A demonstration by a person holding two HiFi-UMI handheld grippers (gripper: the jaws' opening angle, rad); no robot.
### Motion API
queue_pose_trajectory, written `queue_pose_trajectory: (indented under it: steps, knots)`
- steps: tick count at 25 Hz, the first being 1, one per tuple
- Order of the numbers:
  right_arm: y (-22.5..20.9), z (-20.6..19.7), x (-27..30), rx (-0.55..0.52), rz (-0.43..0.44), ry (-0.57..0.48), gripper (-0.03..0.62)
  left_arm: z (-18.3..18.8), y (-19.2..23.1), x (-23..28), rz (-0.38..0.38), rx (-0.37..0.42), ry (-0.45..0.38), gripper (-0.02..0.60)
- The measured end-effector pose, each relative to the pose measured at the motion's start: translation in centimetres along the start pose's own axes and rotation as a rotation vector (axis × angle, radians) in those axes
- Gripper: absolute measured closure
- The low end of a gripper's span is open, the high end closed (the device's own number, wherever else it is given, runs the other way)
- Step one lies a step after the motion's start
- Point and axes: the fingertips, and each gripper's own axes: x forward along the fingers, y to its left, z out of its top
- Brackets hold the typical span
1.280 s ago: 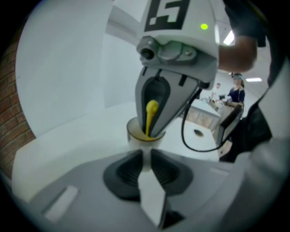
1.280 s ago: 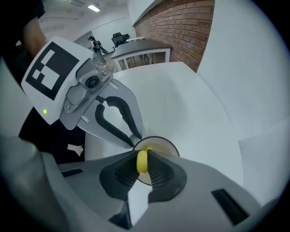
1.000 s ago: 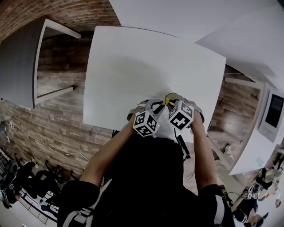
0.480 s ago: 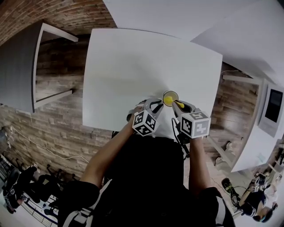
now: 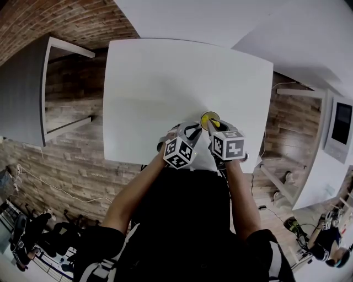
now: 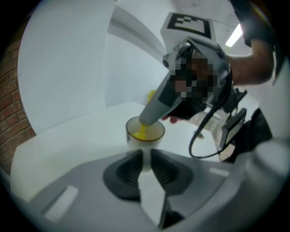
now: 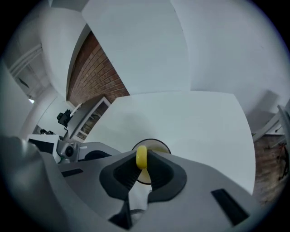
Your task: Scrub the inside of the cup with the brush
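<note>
White square table point(image 5: 165, 82) in the middle, wood-plank floor point(image 5: 71, 160) all round it. Far left, a grey shelf unit point(image 5: 27, 82) sits below the red brick wall point(image 5: 66, 16).

Over to the table's near edge, and first up is the left gripper point(image 6: 146, 158). Its jaws are pinched on the lower side wall of the small white cup with a dark rim point(image 6: 145, 131). The cup is upright, with its mouth clear above the pads.

Just right of it is the right gripper point(image 7: 142, 159), jaws clenched on the handle of the yellow plastic brush point(image 7: 142, 157). The cup sits straight ahead of those jaws, and the brush slants down into it, yellow showing inside the rim.

From the left gripper view, the right gripper's grey finger hangs over the cup's mouth and covers part of the opening. From the head view, the two marker cubes point(image 5: 180, 152) hide most of both hands.

Further right, another white table point(image 5: 309, 44) stands well apart, and a dark screen point(image 5: 342, 132) sits at the far edge.
</note>
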Motion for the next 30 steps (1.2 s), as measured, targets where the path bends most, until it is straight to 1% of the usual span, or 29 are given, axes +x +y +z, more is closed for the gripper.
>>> queue_pose_trajectory:
  steps: [4, 6, 9, 16, 21, 25, 30]
  knots:
    - [0.0, -0.8, 1.6, -0.098, -0.058, 0.048, 0.565, 0.0, 0.0, 0.1, 0.001, -0.001, 0.001, 0.522]
    - [0.1, -0.6, 2.0, -0.126, -0.075, 0.053, 0.565, 0.0, 0.0, 0.1, 0.001, 0.0, 0.0, 0.522]
    - [0.3, 0.0, 2.0, -0.145, -0.078, 0.048, 0.565, 0.0, 0.1, 0.0, 0.004, -0.003, 0.001, 0.522]
    - [0.4, 1.7, -0.6, -0.101, -0.045, -0.063, 0.565, 0.0, 0.0, 0.1, 0.005, 0.001, 0.004, 0.522]
    - [1.0, 2.8, -2.9, -0.118, -0.022, -0.12, 0.565, 0.0, 0.0, 0.0, 0.003, 0.002, 0.002, 0.522]
    - [1.0, 2.9, -3.2, -0.203, -0.023, -0.139, 0.565, 0.1, 0.0, 0.0, 0.006, 0.005, 0.003, 0.522]
    - [0.0, 2.4, -2.3, -0.327, -0.09, -0.108, 0.565, 0.0, 0.1, 0.0, 0.007, 0.007, 0.005, 0.522]
